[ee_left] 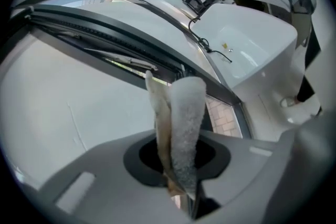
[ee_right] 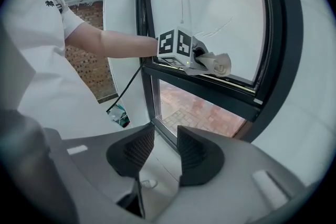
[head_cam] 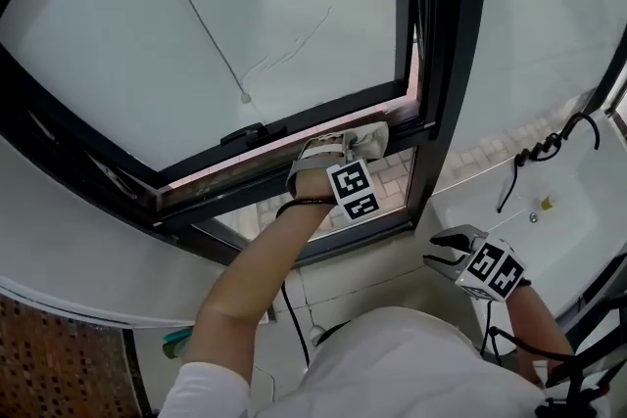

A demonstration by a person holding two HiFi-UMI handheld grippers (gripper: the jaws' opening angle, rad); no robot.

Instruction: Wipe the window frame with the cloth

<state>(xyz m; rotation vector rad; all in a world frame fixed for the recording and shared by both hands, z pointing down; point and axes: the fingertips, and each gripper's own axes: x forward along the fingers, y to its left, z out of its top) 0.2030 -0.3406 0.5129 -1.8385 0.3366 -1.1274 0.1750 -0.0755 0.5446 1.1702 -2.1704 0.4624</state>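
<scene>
My left gripper (head_cam: 361, 144) is shut on a pale, soiled cloth (head_cam: 372, 136) and presses it onto the lower rail of the dark window frame (head_cam: 206, 179), near the right corner. In the left gripper view the folded cloth (ee_left: 184, 107) stands up out of the shut left gripper (ee_left: 178, 157), with the frame rails (ee_left: 121, 42) just beyond it. My right gripper (head_cam: 443, 255) hangs low at the right, away from the window, open and empty. The right gripper view shows its ribbed pads (ee_right: 195, 150) apart, and further off the left gripper (ee_right: 202, 60) with the cloth (ee_right: 219, 64) on the frame (ee_right: 220, 86).
A blind cord with a small knob (head_cam: 243, 97) hangs in front of the glass. A black latch (head_cam: 251, 133) sits on the sash. A white basin (head_cam: 573, 220) with a coiled black cable (head_cam: 547, 146) stands at the right. A green object (head_cam: 176, 342) lies by the brick-patterned area (head_cam: 59, 357).
</scene>
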